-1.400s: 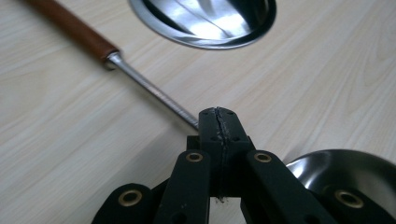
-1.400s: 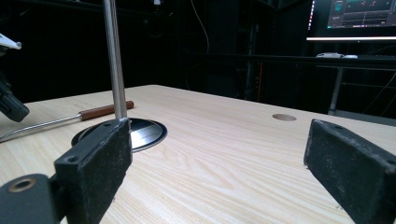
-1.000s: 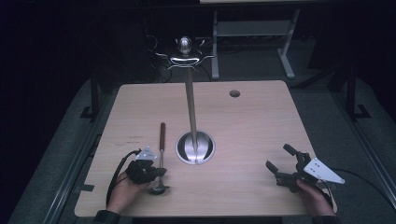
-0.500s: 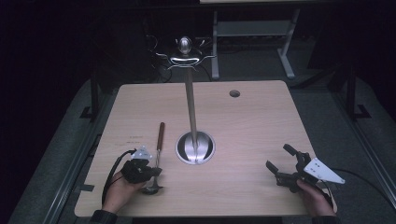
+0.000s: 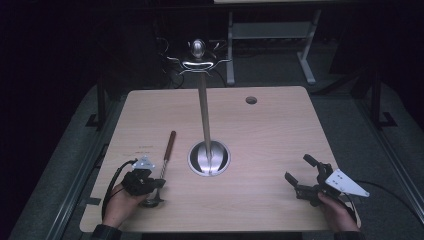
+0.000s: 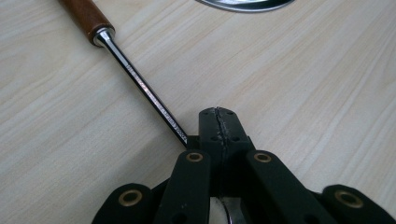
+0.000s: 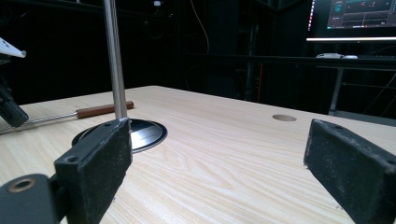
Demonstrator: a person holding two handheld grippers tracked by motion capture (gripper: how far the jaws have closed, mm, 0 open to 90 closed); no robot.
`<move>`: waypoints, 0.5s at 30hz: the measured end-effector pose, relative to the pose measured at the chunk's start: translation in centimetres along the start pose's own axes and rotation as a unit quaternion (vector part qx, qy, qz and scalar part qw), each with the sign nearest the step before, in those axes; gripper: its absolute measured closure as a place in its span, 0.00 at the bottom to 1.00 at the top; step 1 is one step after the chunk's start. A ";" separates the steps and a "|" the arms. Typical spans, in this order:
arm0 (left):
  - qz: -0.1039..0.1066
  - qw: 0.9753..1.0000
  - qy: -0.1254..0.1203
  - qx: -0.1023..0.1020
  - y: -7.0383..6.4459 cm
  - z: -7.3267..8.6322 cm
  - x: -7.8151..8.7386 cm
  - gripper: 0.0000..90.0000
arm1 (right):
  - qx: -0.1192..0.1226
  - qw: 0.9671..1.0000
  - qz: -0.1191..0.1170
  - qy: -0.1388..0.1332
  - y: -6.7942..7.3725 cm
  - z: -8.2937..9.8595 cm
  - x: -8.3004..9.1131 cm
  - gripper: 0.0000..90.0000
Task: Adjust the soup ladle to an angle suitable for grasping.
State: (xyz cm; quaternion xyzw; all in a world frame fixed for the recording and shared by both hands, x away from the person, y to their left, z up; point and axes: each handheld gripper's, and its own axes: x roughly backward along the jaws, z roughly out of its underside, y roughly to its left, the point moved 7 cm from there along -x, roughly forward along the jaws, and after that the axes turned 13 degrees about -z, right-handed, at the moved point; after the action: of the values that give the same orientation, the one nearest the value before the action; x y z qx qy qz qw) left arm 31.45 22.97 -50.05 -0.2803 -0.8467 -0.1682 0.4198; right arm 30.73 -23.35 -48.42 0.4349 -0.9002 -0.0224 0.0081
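A long spoon lies on the wooden table, its brown handle pointing away and its bowl near the front edge. My left gripper is shut over the steel shaft just above the bowl. In the left gripper view the jaws meet, and the shaft runs in under the left one. My right gripper stands open at the front right with nothing between its pads. A metal hook stand rises from a round base at mid-table.
The stand's pole and base lie ahead-left of my right gripper, with the spoon handle behind them. A cable hole sits at the table's back. Bare wood lies between the base and the right gripper.
My left hand and gripper slid a little to the left, and the spoon's bowl end swung left with them. The right gripper has not moved.
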 end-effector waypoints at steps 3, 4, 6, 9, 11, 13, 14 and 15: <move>-0.002 1.000 -0.008 0.003 0.3 -0.5 0.2 1.00 | 0.001 1.000 0.000 0.000 0.0 0.0 0.0 0.08; -0.004 1.000 -0.012 0.007 0.6 -0.7 0.3 1.00 | 0.001 1.000 0.000 0.000 0.0 0.0 0.0 0.08; -0.008 1.000 -0.019 0.014 1.1 -1.1 0.5 1.00 | 0.000 1.000 0.000 0.000 0.0 0.0 0.0 0.08; -0.018 0.999 -0.022 0.021 2.2 -1.4 0.4 1.00 | 0.001 1.000 0.000 0.000 0.0 0.0 0.0 0.08; -0.025 0.999 -0.025 0.027 3.1 -1.7 0.3 1.00 | 0.001 1.000 0.000 0.001 0.0 0.0 0.0 0.08; -0.035 0.998 -0.027 0.034 3.9 -2.1 0.0 1.00 | 0.002 1.000 0.000 0.001 0.0 0.0 0.0 0.08; -0.041 0.998 -0.029 0.034 4.3 -2.2 -0.2 1.00 | 0.002 1.000 0.001 0.000 0.0 0.0 0.0 0.08; -0.041 0.998 -0.030 0.037 4.7 -2.4 -0.3 1.00 | 0.001 1.000 0.000 0.001 0.0 0.0 0.0 0.08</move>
State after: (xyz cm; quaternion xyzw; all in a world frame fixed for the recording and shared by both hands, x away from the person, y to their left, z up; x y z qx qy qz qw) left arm 35.99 25.34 -48.68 -0.2340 -0.8753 -0.1453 0.3974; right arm 30.76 -23.34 -48.41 0.4345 -0.9004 -0.0210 0.0080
